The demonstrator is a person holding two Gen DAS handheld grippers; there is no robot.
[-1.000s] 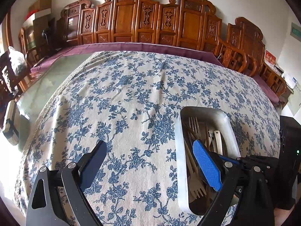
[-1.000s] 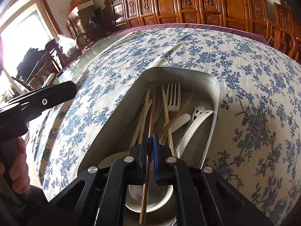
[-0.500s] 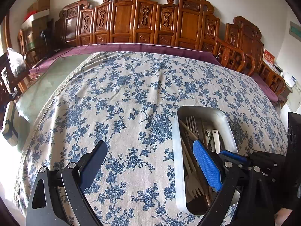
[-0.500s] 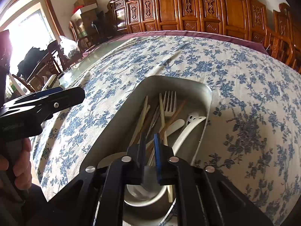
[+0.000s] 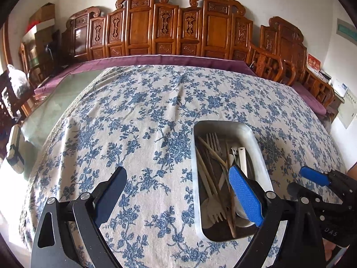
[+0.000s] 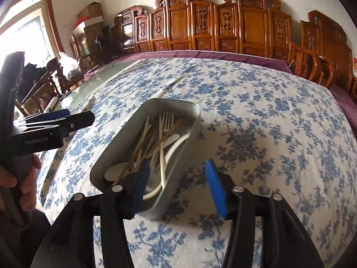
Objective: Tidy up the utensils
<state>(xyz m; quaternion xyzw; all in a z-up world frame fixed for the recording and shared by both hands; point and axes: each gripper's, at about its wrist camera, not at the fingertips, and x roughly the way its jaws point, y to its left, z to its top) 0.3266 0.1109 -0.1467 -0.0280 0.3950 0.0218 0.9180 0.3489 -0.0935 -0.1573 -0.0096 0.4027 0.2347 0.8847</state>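
Observation:
A metal tray (image 5: 256, 147) (image 6: 174, 105) lies on the blue-flowered tablecloth (image 5: 133, 116). It holds a metal fork (image 6: 167, 120), several chopsticks (image 6: 165, 134) and white plastic spoons (image 6: 176, 147). My right gripper (image 6: 177, 185) hovers over the tray's near right corner. Its jaws are opening and nothing is between them. In the left wrist view it shows at the right edge (image 5: 305, 182). My left gripper (image 5: 178, 189) stands wide open over the cloth and the tray's left rim, holding nothing. A hand (image 6: 22, 178) holds it at the left of the right wrist view.
Carved wooden chairs (image 5: 169, 29) line the far side of the table behind a purple cloth border (image 5: 156, 59). Bare glass tabletop (image 5: 67, 93) shows at the left, with a small device (image 5: 14, 151) near its edge. A bright window (image 6: 26, 35) is at the far left.
My right gripper let go of the chopstick it pinched, which now lies in the tray. Its jaws spread, and it drew back up and to the right.

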